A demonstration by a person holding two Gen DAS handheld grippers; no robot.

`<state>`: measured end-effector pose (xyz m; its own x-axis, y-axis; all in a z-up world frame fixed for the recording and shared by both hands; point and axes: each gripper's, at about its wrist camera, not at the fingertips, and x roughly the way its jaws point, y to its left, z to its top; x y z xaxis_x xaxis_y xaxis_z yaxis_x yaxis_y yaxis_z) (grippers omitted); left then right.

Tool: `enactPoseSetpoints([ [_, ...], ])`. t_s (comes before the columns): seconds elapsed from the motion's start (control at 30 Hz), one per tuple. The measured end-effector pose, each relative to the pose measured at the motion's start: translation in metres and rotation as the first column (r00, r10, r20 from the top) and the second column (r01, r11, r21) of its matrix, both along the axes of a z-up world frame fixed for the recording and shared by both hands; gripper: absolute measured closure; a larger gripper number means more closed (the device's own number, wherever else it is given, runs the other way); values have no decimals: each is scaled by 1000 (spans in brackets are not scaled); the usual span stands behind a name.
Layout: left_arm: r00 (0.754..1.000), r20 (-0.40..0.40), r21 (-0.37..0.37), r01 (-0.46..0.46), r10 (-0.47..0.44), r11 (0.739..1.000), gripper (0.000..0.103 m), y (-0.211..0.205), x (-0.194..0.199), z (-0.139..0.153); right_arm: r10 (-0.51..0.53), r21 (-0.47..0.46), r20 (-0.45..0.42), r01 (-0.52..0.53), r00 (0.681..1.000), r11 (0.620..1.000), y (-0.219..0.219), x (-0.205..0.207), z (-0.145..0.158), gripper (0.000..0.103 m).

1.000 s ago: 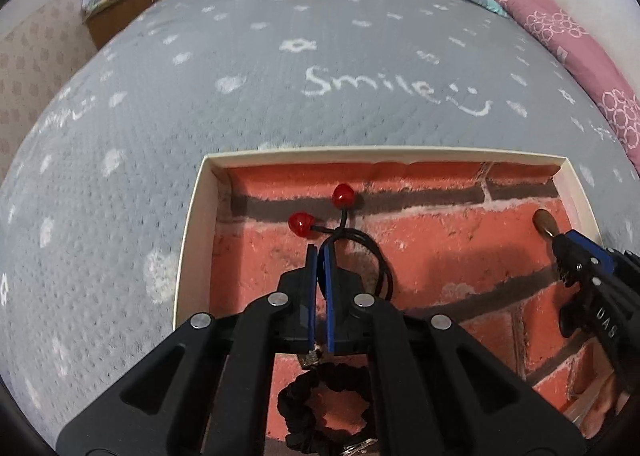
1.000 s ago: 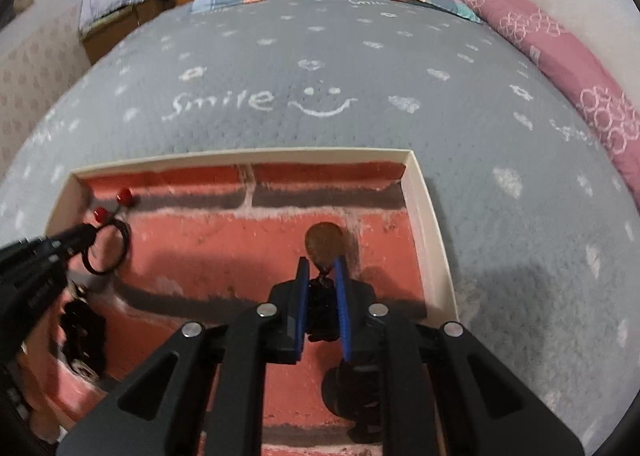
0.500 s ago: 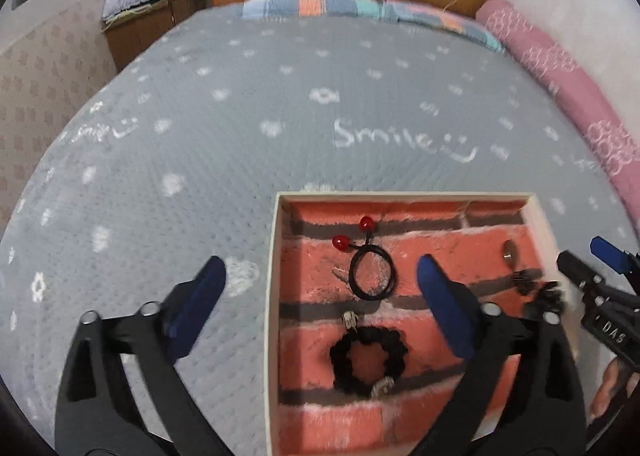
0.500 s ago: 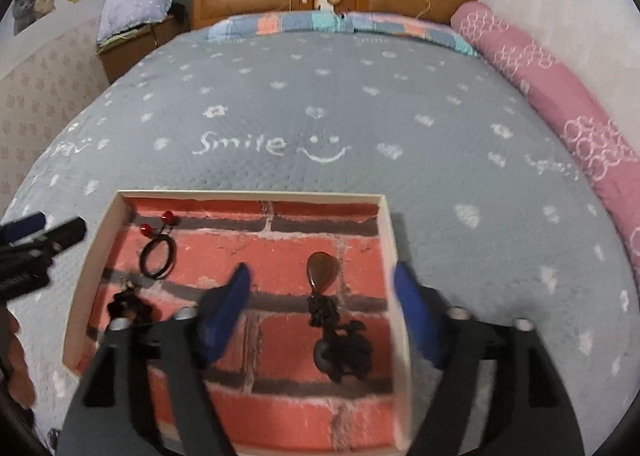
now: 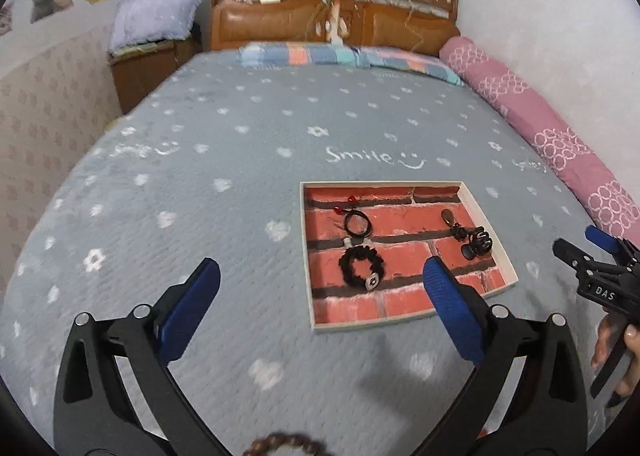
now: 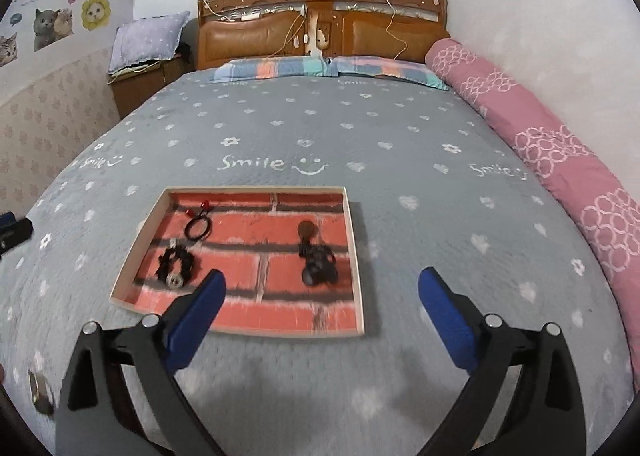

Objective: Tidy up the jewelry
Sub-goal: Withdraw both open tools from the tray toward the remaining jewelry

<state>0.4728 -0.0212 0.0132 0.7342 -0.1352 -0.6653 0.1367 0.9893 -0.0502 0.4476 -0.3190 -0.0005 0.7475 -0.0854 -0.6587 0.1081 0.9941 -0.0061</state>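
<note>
A shallow tray (image 5: 488,225) with a red brick-pattern floor lies on the grey bedspread; it also shows in the right wrist view (image 6: 354,256). In it lie a black cord with two red beads (image 5: 357,221), a black bead bracelet (image 5: 361,266), and a brown pendant with a black clip (image 5: 474,242). My left gripper (image 5: 320,298) is open and empty, high above and in front of the tray. My right gripper (image 6: 322,306) is open and empty, also pulled back from the tray. The right gripper shows at the right edge of the left wrist view (image 5: 592,256).
A braided brown item (image 5: 286,446) lies at the bottom edge of the left wrist view. A small metallic piece (image 6: 38,396) lies on the bedspread at lower left. A pink bolster (image 6: 560,144) runs along the right side. A wooden headboard (image 6: 320,28) stands at the far end.
Both grippers were shut on items in the tray, then opened, let them go and drew back and up. The tray now looks smaller and farther away.
</note>
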Motion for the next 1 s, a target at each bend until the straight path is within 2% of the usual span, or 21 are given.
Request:
enactPoseSetpoints([
  [0.13,997,74,73,-5,-1,997,5,4,-45,13,-4,-27,22,5,1000,1000,2,-44,8,8],
  [0.23,996,90,46,5,-9,999,5,12,-74,17,0,-20,39,1,999,1000,4,-73,11,8],
  [0.33,997,78,15,26,-27,1000,5,14,-94,11,-7,-15,43,8,999,1000,7,-96,6,8],
  [0.57,999,37,25,19,-20,1000,5,32,-127,-19,-11,-1,38,11,999,1000,17,-138,-13,8],
  [0.7,999,-23,-10,41,-41,999,5,50,-130,-34,-6,-4,34,6,999,1000,24,-152,-23,8],
  [1.0,995,-98,-8,37,-37,999,5,53,-152,-85,4,16,-13,-3,1000,1000,40,-167,-61,8],
])
